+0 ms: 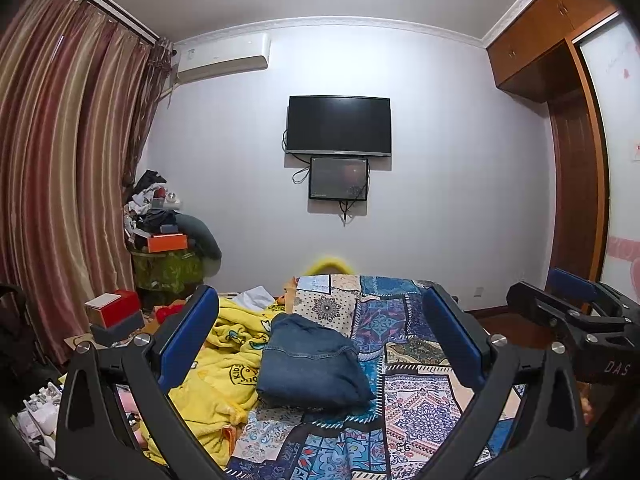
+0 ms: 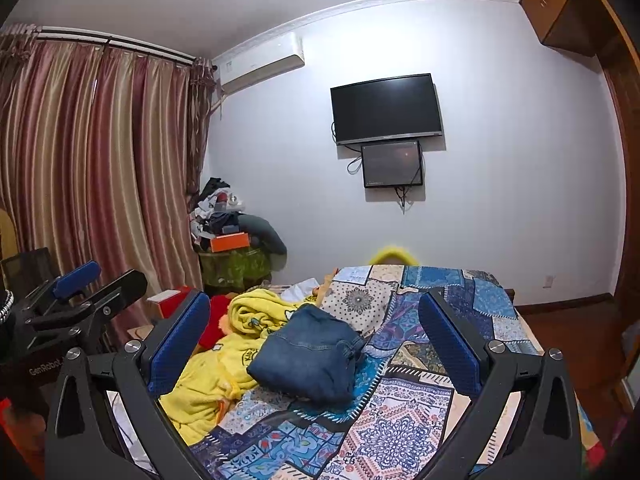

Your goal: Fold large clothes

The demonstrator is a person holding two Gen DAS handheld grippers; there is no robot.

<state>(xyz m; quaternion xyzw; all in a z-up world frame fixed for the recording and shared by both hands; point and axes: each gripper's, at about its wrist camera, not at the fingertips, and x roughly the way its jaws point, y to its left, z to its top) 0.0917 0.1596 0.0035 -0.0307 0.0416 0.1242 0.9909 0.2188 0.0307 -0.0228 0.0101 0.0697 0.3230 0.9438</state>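
Both grippers, the left gripper and the right gripper, are spread wide, point level and hold nothing. Just ahead of them lies one folded pair of blue jeans on the bed. One yellow blanket lies left of the jeans, touching them.

Both grippers level (jaws wide)
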